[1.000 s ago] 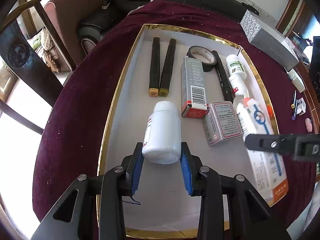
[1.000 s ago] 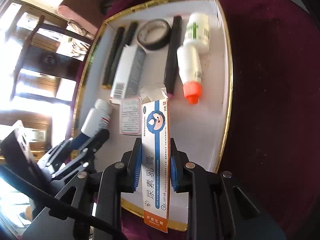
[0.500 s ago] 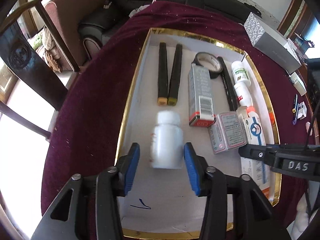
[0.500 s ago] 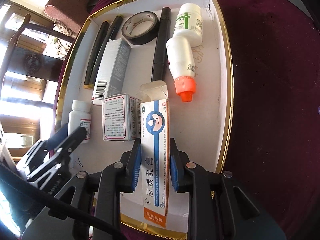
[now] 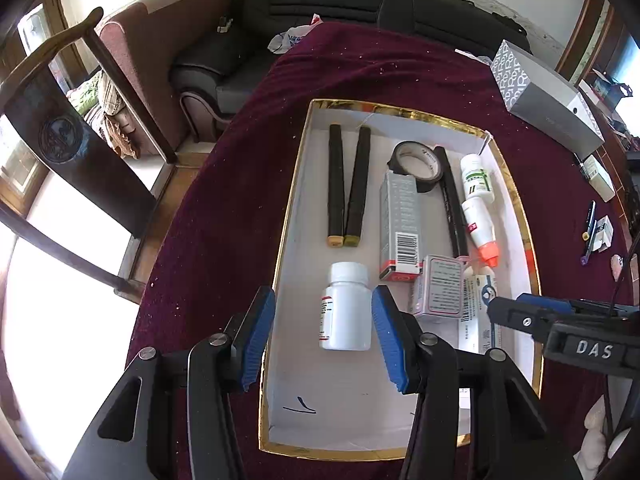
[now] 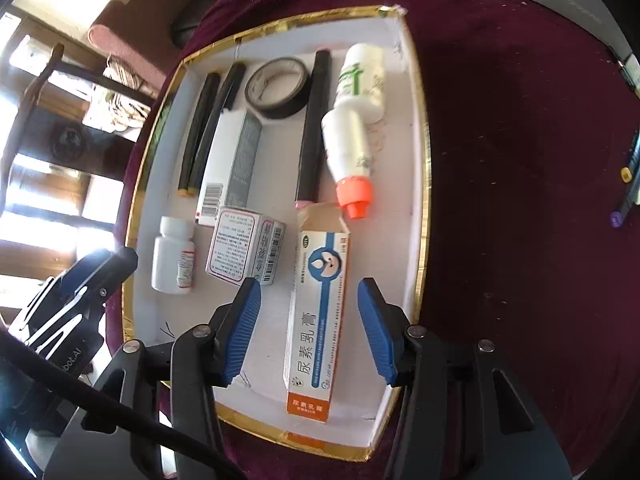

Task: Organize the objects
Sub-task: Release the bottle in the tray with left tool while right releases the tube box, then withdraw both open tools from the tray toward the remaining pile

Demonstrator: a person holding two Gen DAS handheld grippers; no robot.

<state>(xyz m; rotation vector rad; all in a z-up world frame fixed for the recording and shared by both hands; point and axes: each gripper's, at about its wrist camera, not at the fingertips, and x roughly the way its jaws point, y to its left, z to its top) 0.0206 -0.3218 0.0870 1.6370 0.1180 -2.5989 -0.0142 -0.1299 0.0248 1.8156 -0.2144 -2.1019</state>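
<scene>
A gold-rimmed white tray [image 5: 296,184] [image 6: 422,184] lies on a maroon cloth. A white pill bottle [image 5: 346,308] [image 6: 173,256] lies flat in it. My left gripper [image 5: 323,338] is open, its blue pads either side of the bottle and apart from it. A blue-and-white ointment box [image 6: 318,312] [image 5: 478,308] lies in the tray. My right gripper [image 6: 309,328] is open around it, not touching. Two black markers [image 5: 347,188], a tape roll [image 5: 416,164], a grey carton [image 5: 400,228], a small white box [image 5: 438,286] and an orange-capped bottle [image 6: 348,148] also lie in the tray.
A grey patterned box [image 5: 544,100] stands on the cloth at the far right. Pens and small items [image 5: 592,228] lie right of the tray. A wooden chair [image 5: 72,128] and a dark sofa [image 5: 360,4] stand beyond the table edge.
Both grippers have opened and pulled back. The left let go of the pill bottle and the right let go of the ointment box; both now lie in the tray.
</scene>
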